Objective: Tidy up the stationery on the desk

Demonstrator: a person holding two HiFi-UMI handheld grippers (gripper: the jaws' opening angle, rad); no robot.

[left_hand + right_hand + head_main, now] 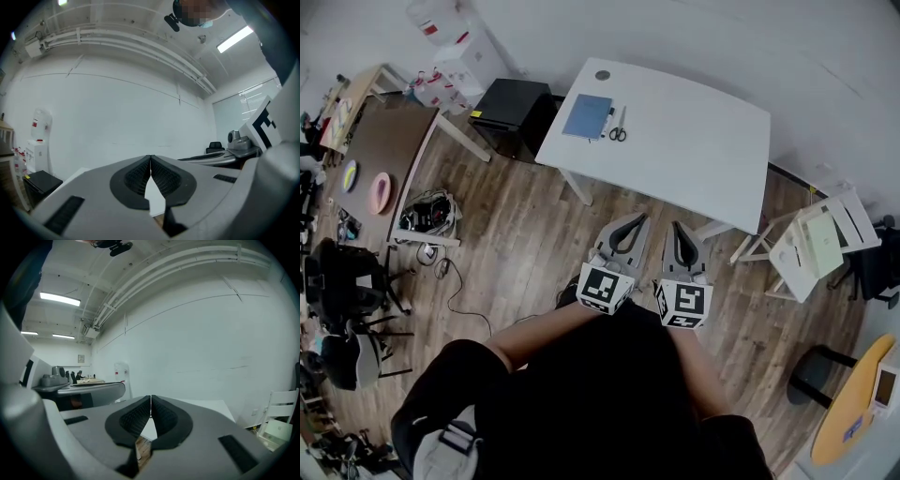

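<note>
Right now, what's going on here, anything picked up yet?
A person stands back from the white desk, holding the left gripper and right gripper out over the wooden floor. Both have their fingers shut with nothing between them. A blue notebook and scissors lie near the desk's far-left corner, not yet reached.
</note>
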